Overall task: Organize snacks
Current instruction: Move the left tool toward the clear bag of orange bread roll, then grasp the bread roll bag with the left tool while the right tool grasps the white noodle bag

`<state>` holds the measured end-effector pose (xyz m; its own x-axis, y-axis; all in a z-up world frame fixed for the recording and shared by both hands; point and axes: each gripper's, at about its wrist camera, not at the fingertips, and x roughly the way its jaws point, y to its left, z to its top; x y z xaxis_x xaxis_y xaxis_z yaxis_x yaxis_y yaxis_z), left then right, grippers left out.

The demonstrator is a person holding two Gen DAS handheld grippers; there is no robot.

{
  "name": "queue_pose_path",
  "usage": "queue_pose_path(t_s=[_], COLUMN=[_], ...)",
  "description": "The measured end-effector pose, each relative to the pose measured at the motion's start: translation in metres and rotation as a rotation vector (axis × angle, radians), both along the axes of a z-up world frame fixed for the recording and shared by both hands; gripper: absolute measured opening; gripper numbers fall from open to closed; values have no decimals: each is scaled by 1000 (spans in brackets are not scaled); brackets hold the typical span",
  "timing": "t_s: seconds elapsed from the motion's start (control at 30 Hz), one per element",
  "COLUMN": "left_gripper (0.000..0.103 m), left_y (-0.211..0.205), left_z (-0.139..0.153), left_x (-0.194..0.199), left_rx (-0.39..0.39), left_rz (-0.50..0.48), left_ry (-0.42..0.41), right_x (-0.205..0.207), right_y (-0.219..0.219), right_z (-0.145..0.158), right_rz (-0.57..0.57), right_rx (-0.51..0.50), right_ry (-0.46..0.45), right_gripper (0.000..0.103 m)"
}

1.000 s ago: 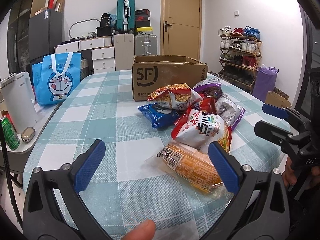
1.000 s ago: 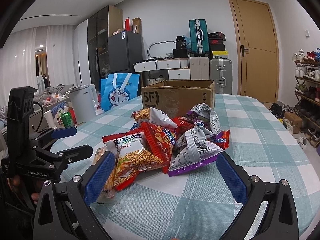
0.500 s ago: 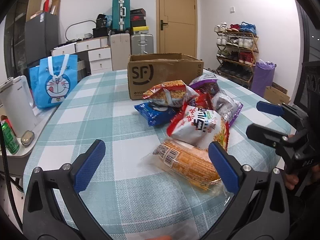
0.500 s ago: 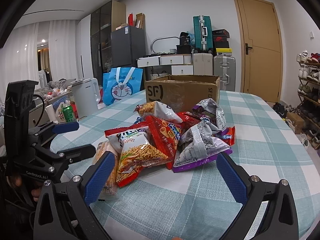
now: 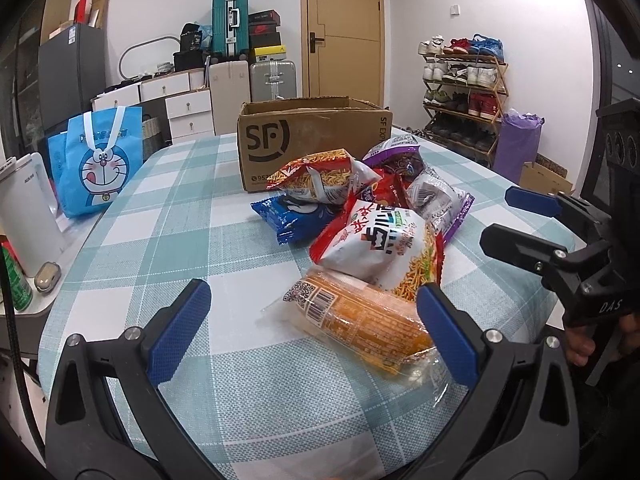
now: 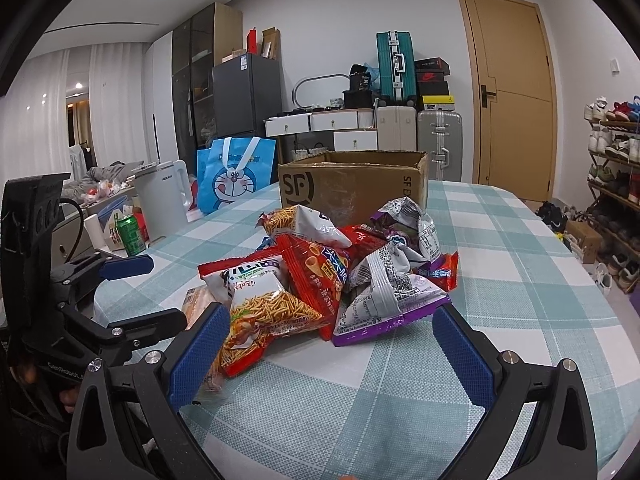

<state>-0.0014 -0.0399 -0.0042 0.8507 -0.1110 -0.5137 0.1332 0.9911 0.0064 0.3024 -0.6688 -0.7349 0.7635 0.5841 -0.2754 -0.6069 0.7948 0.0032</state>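
Observation:
A pile of snack bags (image 5: 372,216) lies on the checked table (image 5: 168,240), in front of an open cardboard box (image 5: 312,136). Nearest me is an orange pack in clear wrap (image 5: 360,320), with a red and white noodle-snack bag (image 5: 380,248) resting on it. My left gripper (image 5: 314,332) is open and empty, its right finger beside the orange pack. My right gripper (image 6: 330,352) is open and empty in front of the pile (image 6: 320,276), near a purple and silver bag (image 6: 384,300). Each gripper shows in the other's view, the right one (image 5: 520,220) and the left one (image 6: 132,292).
The box (image 6: 352,188) stands behind the pile. A blue cartoon bag (image 5: 96,160), a white kettle (image 5: 24,216) and a green can (image 5: 14,284) sit on a side surface to the left. Suitcases, drawers and a shoe rack (image 5: 464,92) line the walls.
Both grippers have moved closer to the snack pile and a little lower. Both stay open. The snacks have not moved.

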Motion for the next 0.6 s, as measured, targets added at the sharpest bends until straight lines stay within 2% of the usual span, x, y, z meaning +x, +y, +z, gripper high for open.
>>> queue_pose_path(t_s=[0.6], left_gripper=[103], left_y=[-20], left_z=[1], left_x=[19], left_rx=[13], left_rz=[22], left_ry=[67], right_x=[3], right_y=[-10], right_z=[5], right_rz=[-44], right_rx=[24], right_ry=[-9], right_gripper=[103])
